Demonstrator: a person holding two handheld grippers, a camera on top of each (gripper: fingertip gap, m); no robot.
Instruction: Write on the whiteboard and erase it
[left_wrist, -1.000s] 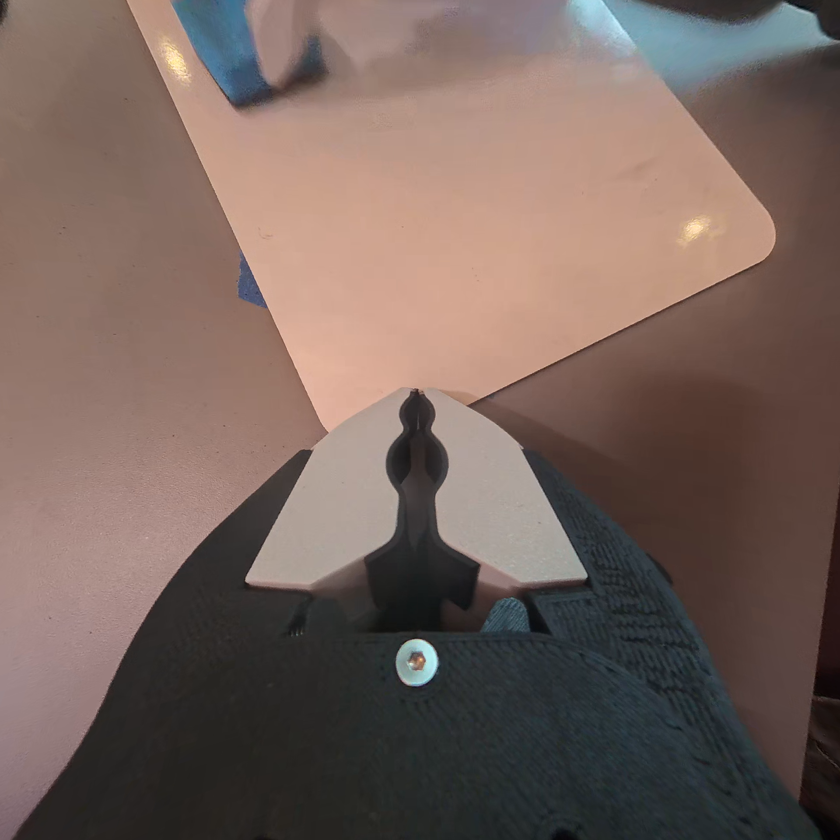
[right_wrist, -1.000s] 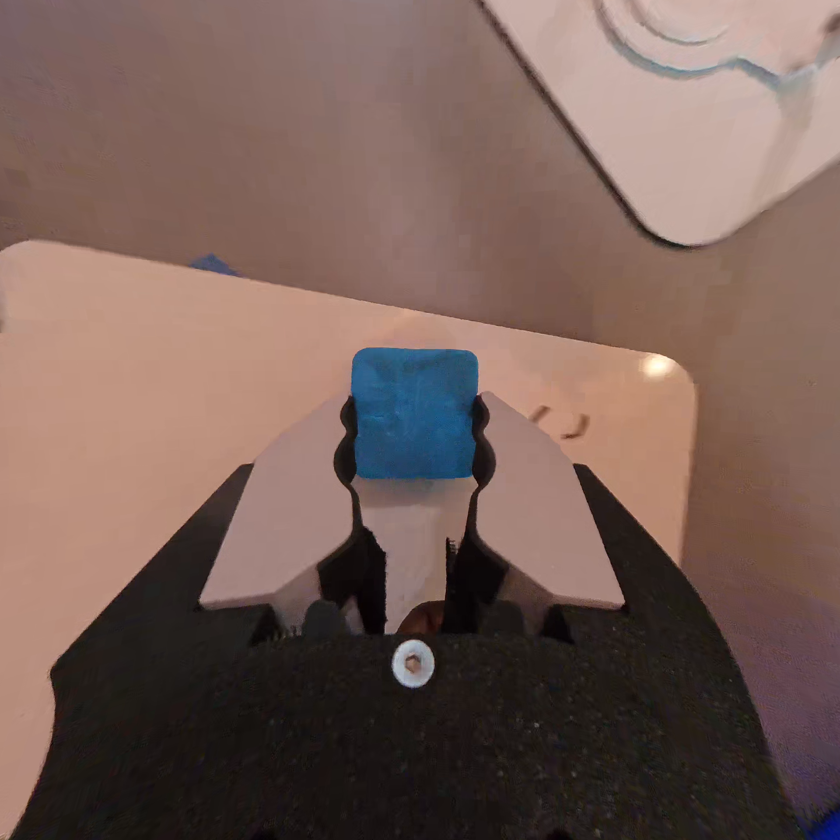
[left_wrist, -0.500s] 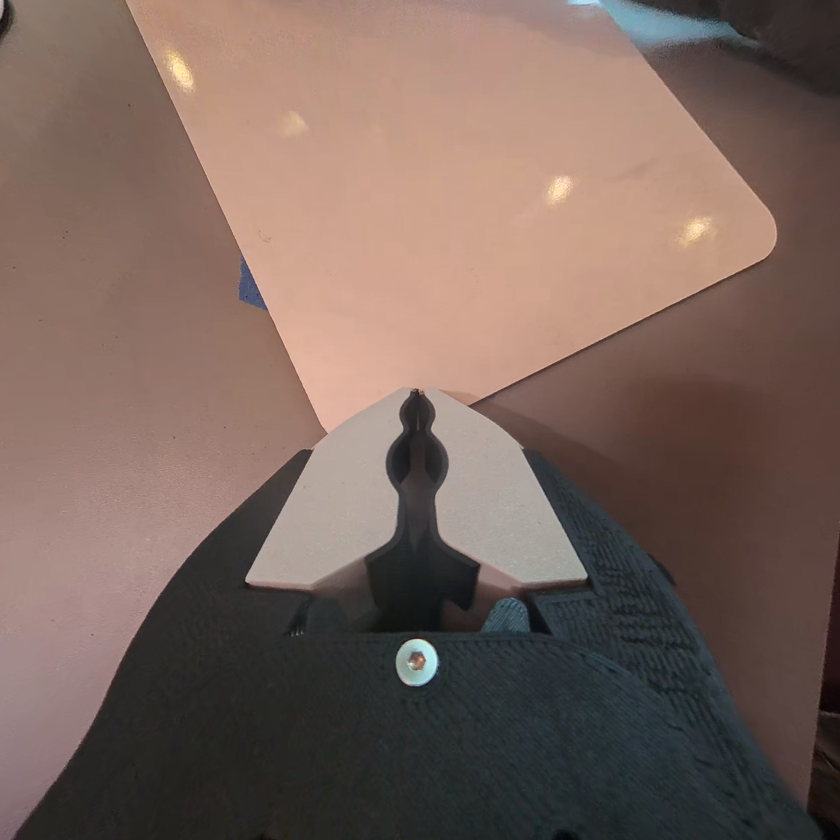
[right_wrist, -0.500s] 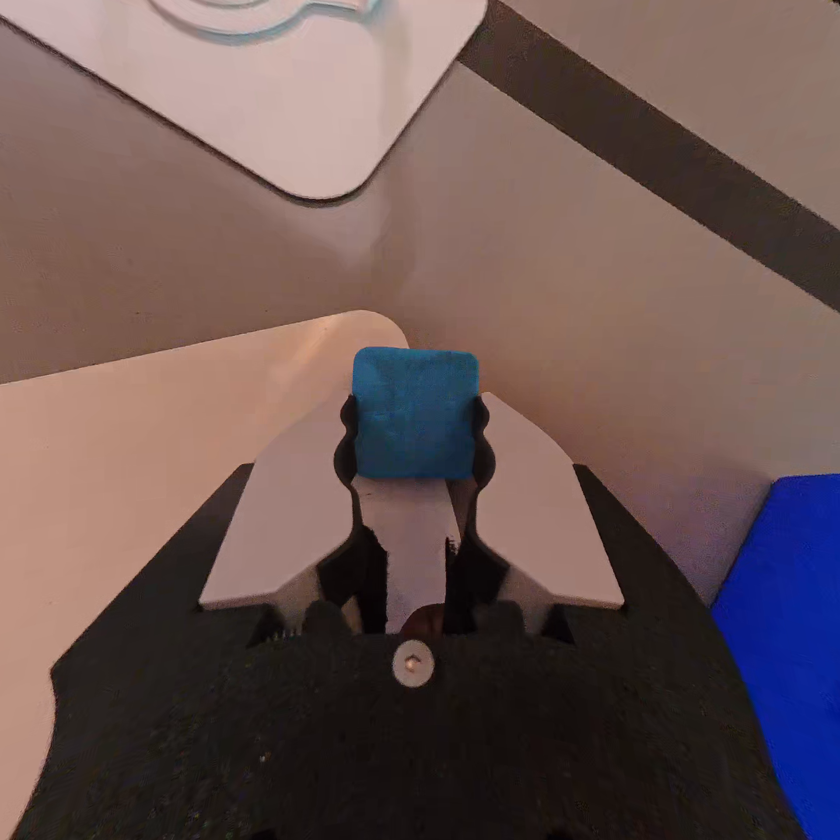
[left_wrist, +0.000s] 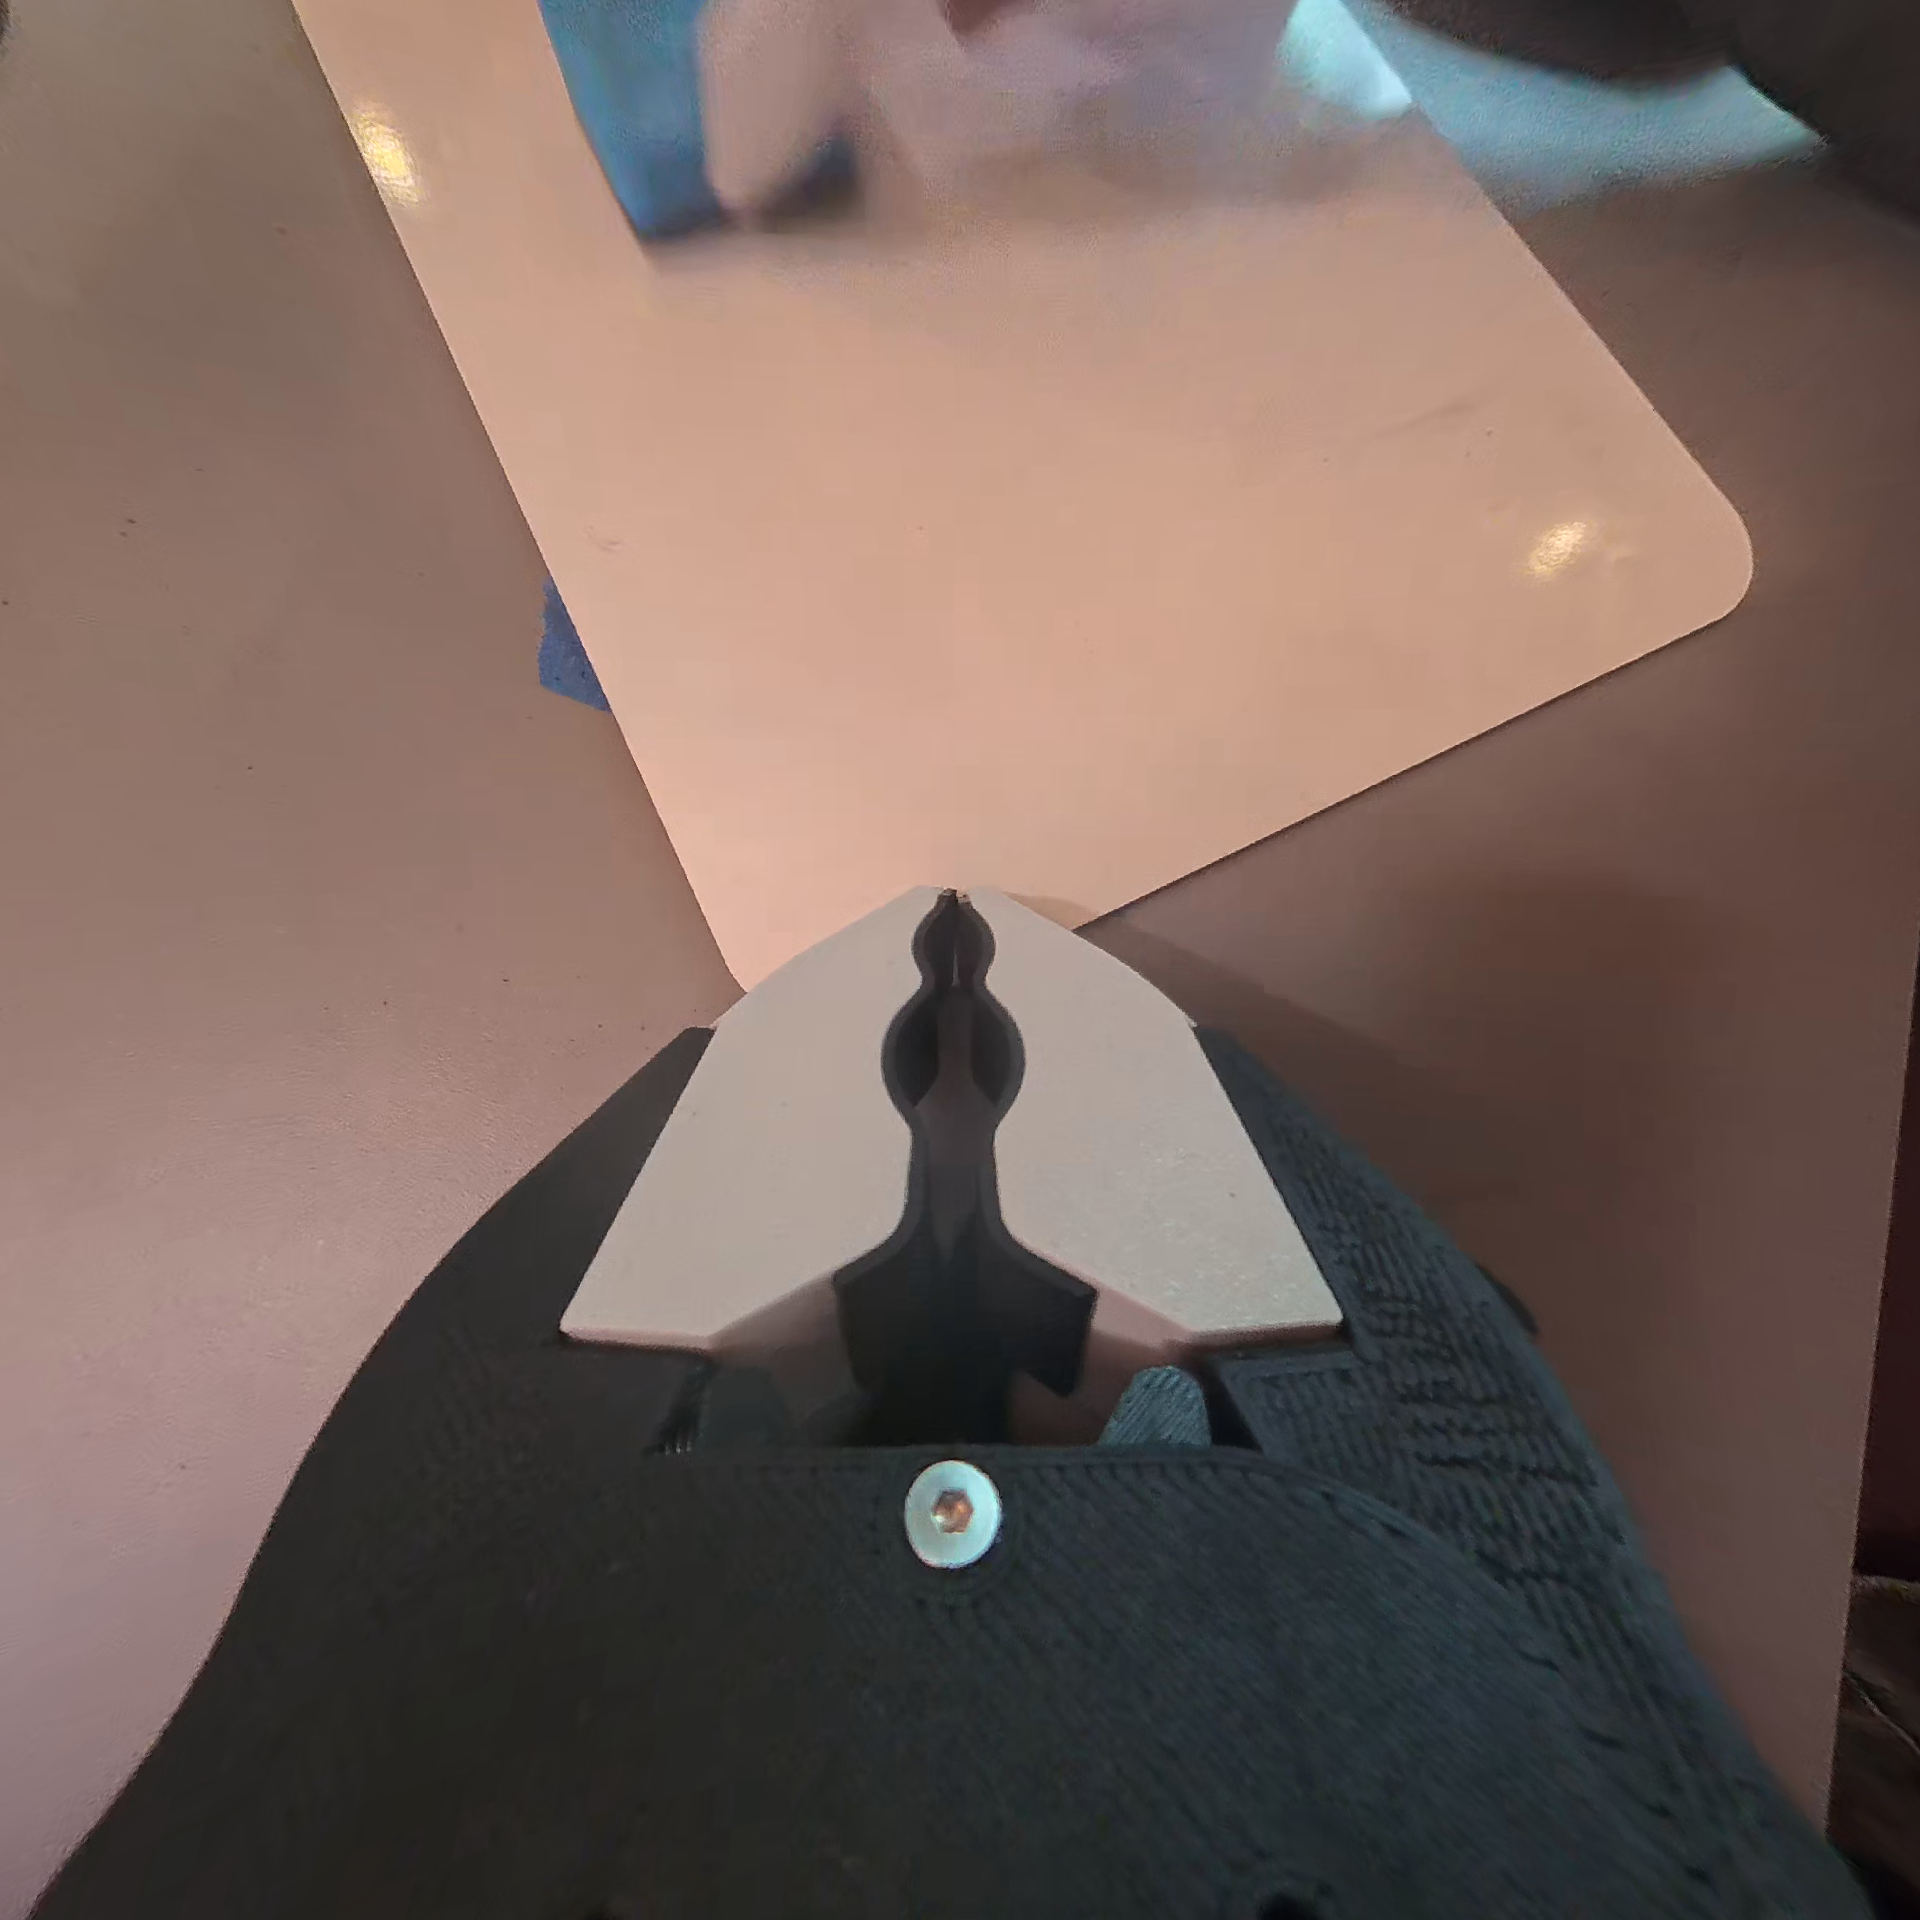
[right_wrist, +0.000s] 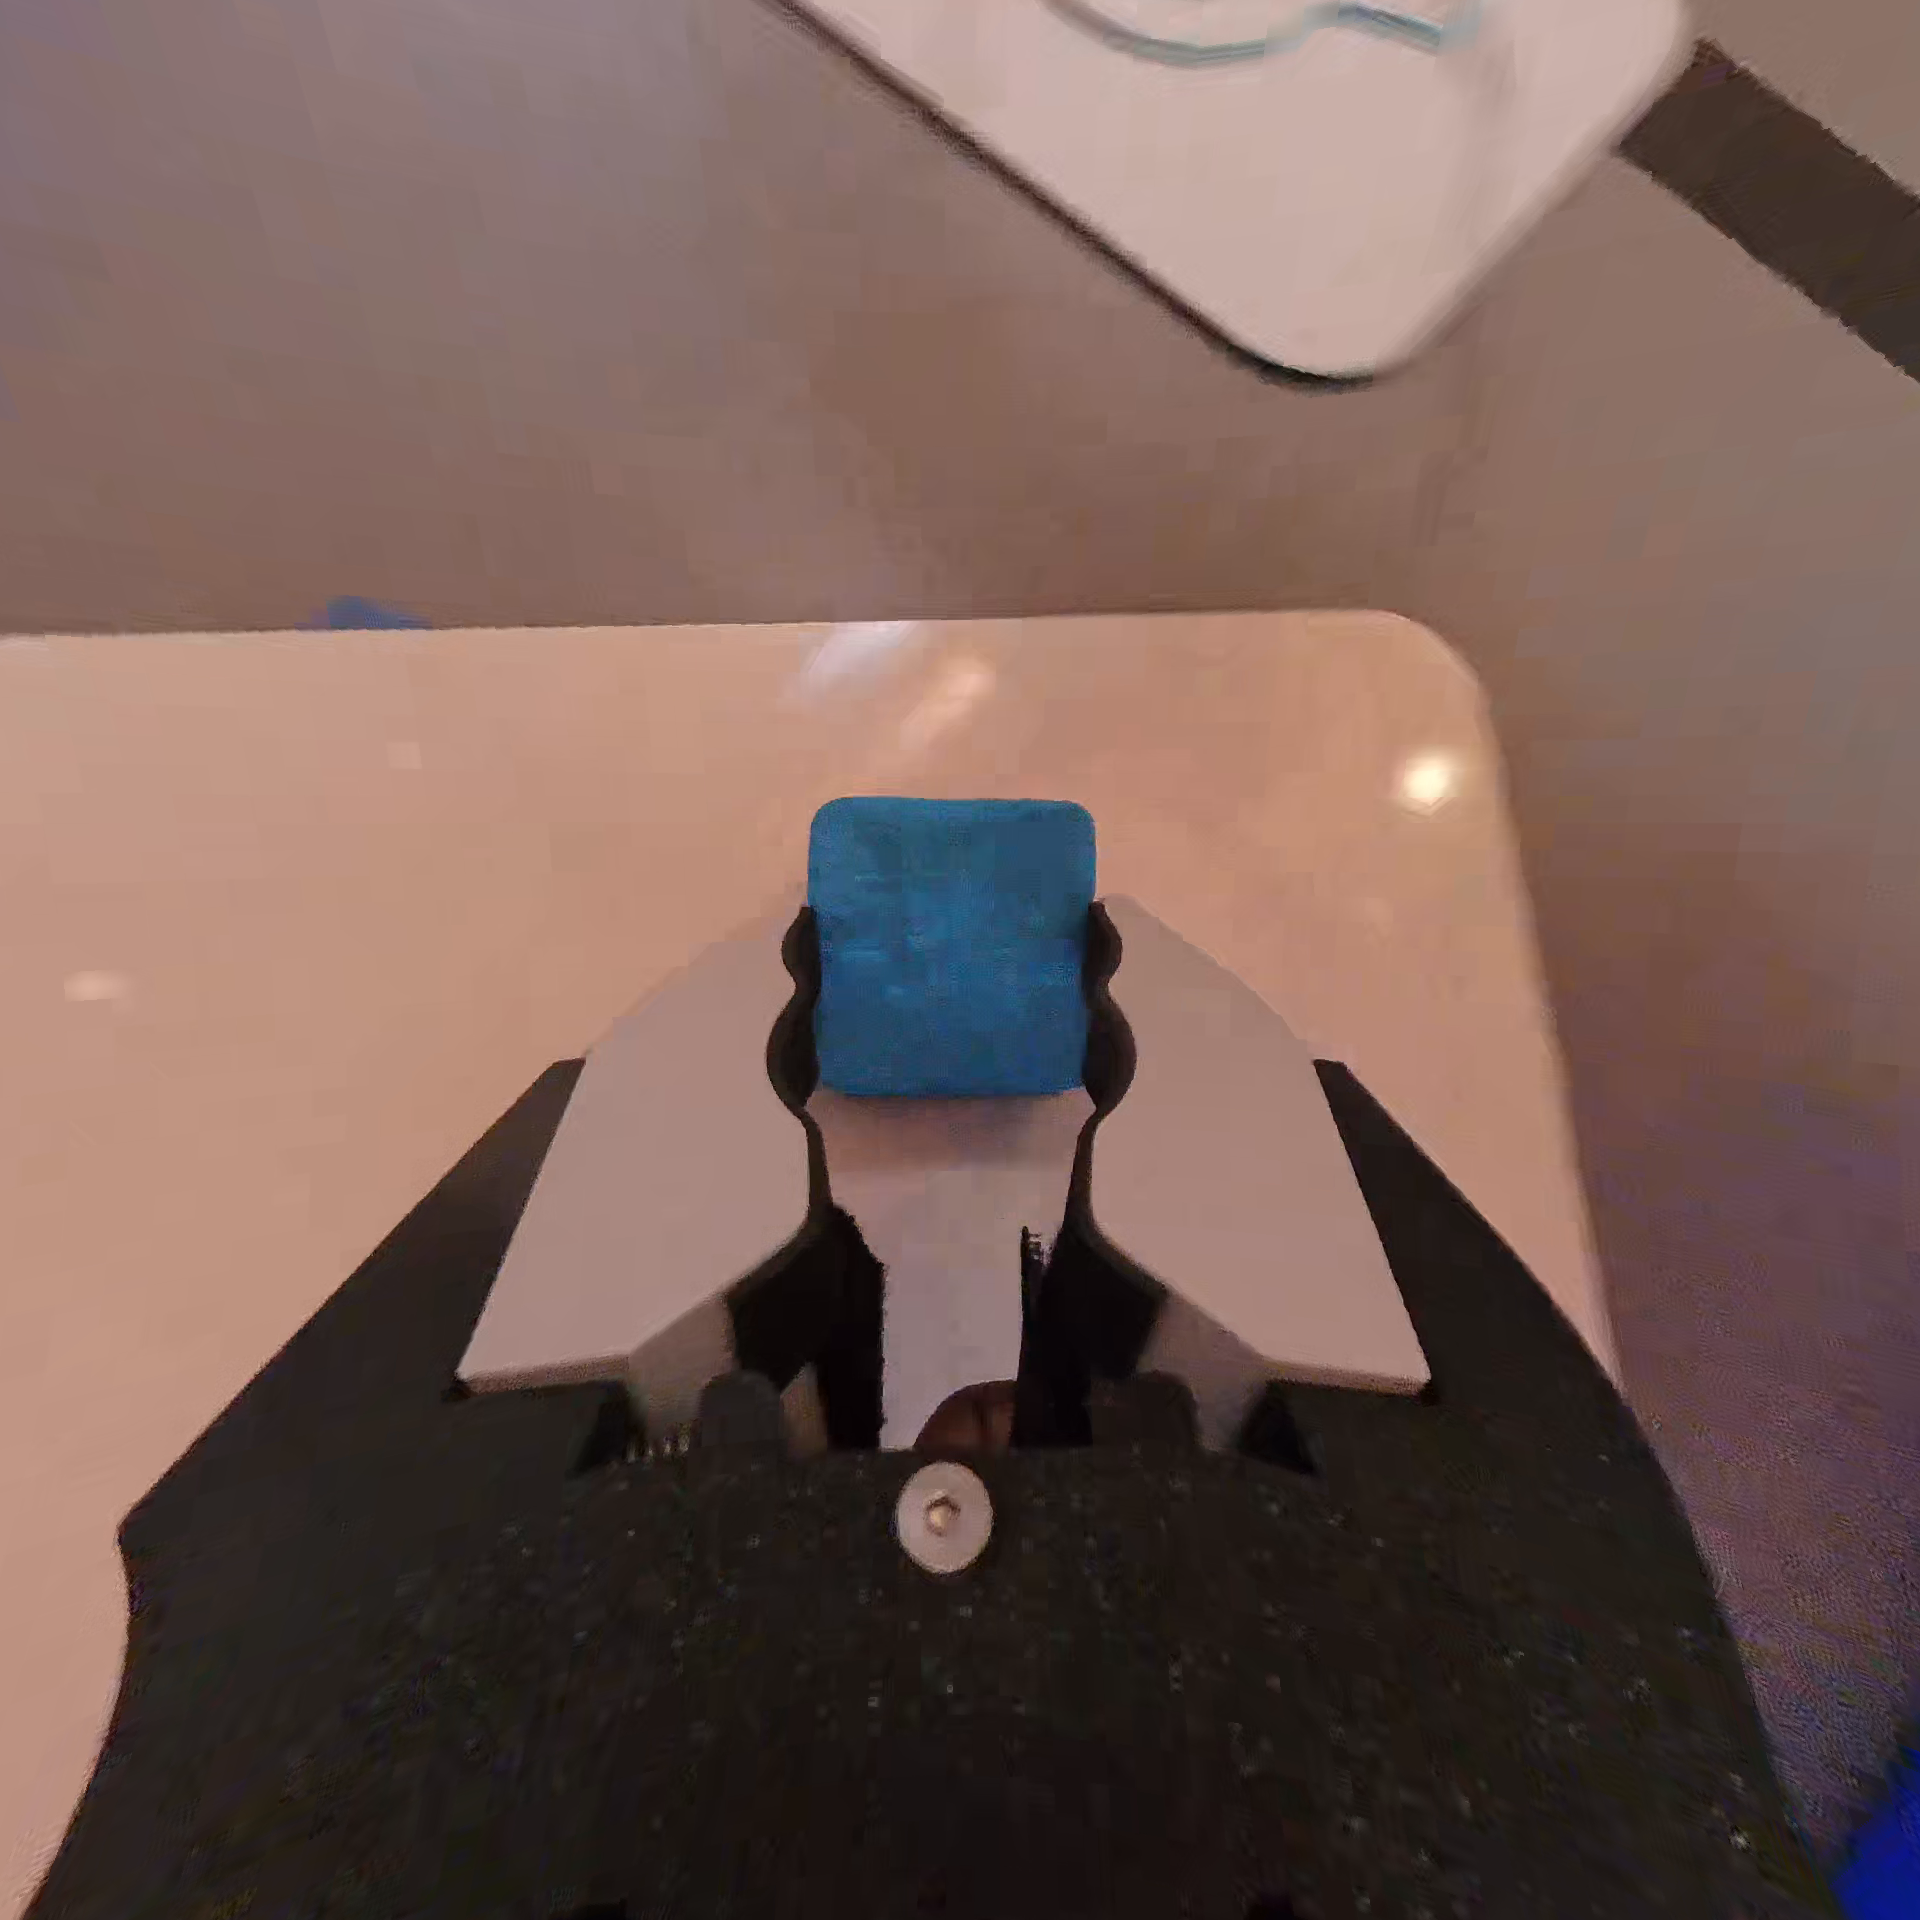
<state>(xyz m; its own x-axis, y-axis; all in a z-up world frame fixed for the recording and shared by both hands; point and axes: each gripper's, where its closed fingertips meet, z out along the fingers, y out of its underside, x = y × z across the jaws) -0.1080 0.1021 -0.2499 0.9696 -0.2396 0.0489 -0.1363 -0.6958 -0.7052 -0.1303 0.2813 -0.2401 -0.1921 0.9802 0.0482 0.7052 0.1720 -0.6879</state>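
Left gripper (left_wrist: 954, 896) closed on nothing, tips resting at near corner of whiteboard (left_wrist: 1039, 499), apparently steadying it. Right gripper (right_wrist: 951, 940) clamps blue eraser (right_wrist: 951, 945) between both pads, over board. Wiping looks underway: best keep eraser face flat, pressure even, strokes overlapping, left tips pinning the corner.

A brown table (left_wrist: 260, 935) fills both views. A scrap of blue tape (left_wrist: 566, 655) lies on it. A white tray (right_wrist: 1299, 208) sits further off, beside a dark strip (right_wrist: 1787, 229).
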